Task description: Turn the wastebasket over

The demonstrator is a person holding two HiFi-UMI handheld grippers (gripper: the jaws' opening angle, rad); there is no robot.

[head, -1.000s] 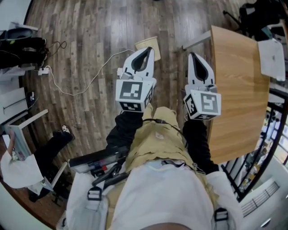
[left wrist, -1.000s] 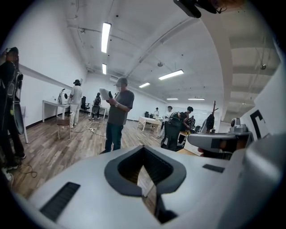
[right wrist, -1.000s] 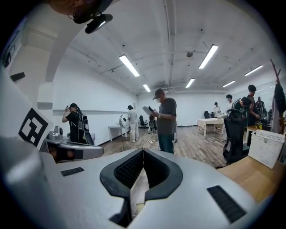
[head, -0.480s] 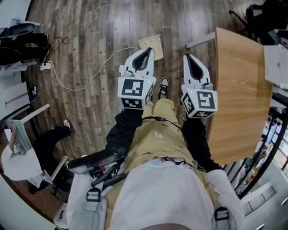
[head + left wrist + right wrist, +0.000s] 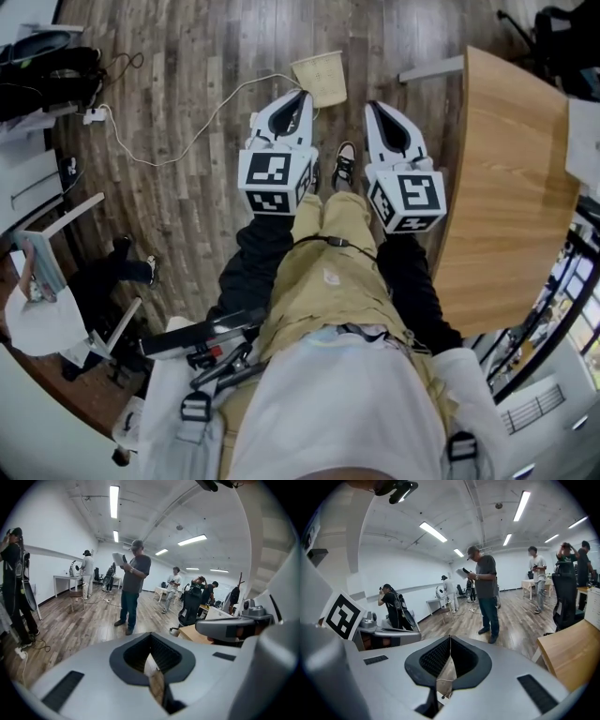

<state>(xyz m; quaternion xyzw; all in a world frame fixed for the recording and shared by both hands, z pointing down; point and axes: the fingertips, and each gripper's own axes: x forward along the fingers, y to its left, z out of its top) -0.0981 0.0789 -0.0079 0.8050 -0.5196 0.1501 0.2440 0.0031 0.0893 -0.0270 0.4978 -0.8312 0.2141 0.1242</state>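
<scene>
Pointing downward, left gripper (image 5: 298, 101), jaws together and empty, sits just short of the tan wastebasket (image 5: 322, 81) on the wood floor (image 5: 187, 216) (upright or tipped, unclear). Right gripper (image 5: 377, 111), jaws likewise together, lies further right of the wastebasket. Left looks nearer.

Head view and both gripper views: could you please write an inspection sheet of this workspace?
Surface: dark wooden plank floor.
Job's things: tan wastebasket on the floor ahead of both grippers, untouched.
Clutter: black bags at far left.
Grippers: left gripper and right gripper both shut, empty.
Cables: white cable runs from a power strip toward the wastebasket.
Surroundings: wooden table on the right; people standing across the room.
</scene>
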